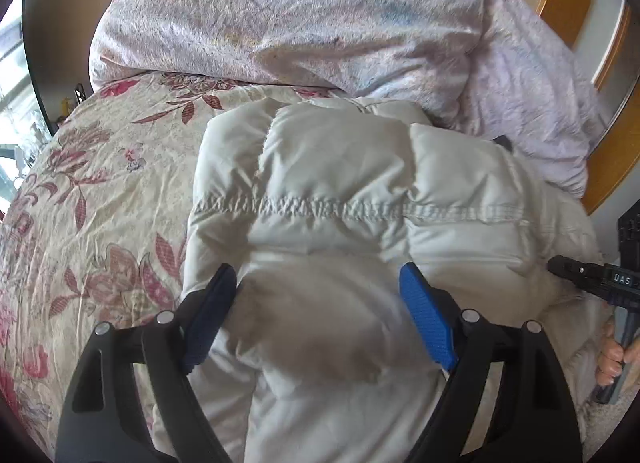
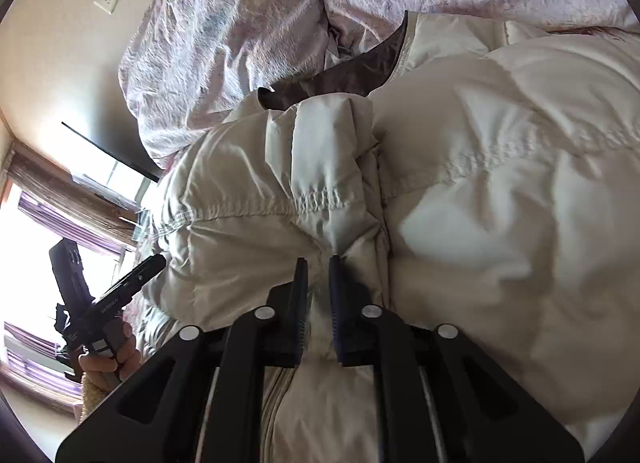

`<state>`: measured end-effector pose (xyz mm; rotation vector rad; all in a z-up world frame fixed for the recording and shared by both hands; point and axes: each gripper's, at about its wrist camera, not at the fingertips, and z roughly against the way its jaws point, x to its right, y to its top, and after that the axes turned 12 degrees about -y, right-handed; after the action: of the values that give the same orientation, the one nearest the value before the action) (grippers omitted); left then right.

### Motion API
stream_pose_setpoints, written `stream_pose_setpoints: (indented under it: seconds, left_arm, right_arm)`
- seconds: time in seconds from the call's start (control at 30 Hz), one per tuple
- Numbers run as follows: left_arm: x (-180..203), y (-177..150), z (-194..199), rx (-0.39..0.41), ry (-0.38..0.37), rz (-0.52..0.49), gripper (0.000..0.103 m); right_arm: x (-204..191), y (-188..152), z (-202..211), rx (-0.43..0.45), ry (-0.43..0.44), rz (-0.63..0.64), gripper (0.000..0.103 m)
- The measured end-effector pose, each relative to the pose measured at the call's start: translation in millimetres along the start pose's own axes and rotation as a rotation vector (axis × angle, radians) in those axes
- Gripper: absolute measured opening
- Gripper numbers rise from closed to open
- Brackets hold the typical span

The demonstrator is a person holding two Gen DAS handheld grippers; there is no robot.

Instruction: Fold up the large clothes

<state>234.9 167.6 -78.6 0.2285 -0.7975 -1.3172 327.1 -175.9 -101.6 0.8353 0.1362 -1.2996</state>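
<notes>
Cream quilted puffer jacket point(image 1: 340, 191) lies bunched on my floral bed cover point(image 1: 100, 183). Left tool point(image 1: 316, 303) wide, straddling fabric, no grip. Right tool point(image 2: 319, 295) narrow, pinching 1 fold. Light, slick, springy; take stitched seams.

You are looking at a puffy cream-white quilted down jacket point(image 1: 340, 191) that is lying bunched and partly folded on the bed, its stitched seams puckering across the panels and its dark brown lining point(image 2: 340, 79) showing at one edge.
</notes>
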Motion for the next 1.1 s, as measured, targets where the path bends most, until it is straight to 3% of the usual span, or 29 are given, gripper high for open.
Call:
stream_pose_setpoints:
  seconds: [0.03, 0.07, 0.1, 0.13, 0.27, 0.37, 0.43, 0.57, 0.8, 0.9, 1.1]
  left_arm:
    - [-5, -3, 13, 0.003, -0.051, 0.016, 0.084]
    - [-11, -7, 25, 0.003, -0.096, 0.03, 0.084]
    - [-17, -12, 36, -0.001, -0.135, 0.047, 0.084]
    - [-26, -17, 47, -0.004, -0.17, 0.066, 0.084]
    - [-56, -44, 81, -0.027, -0.255, 0.124, 0.084]
    - [-71, -69, 97, -0.05, -0.219, 0.119, 0.084]
    - [-79, -85, 104, -0.069, -0.214, 0.124, 0.083]
    - [-96, -112, 116, -0.072, -0.286, 0.17, 0.082]
    - [-98, -146, 116, -0.091, -0.39, 0.231, 0.069]
    - [-92, -156, 117, -0.081, -0.417, 0.234, 0.068]
    - [-80, -169, 118, -0.097, -0.462, 0.247, 0.068]
  right_arm:
    - [3, -3, 15, 0.016, 0.011, 0.001, 0.048]
    - [8, -7, 33, 0.039, 0.005, 0.006, 0.07]
    - [14, -12, 50, 0.065, -0.013, 0.014, 0.082]
    - [21, -17, 68, 0.086, -0.031, 0.022, 0.084]
    - [67, -40, 118, 0.094, -0.105, -0.006, 0.085]
    - [110, -65, 147, 0.092, -0.207, -0.07, 0.086]
    - [140, -86, 162, 0.075, -0.225, -0.123, 0.086]
    - [181, -123, 174, 0.025, -0.232, -0.197, 0.085]
    - [208, -160, 169, -0.03, -0.105, -0.264, 0.082]
    - [204, -164, 164, -0.047, -0.101, -0.243, 0.08]
    - [184, -173, 151, -0.123, 0.007, -0.187, 0.072]
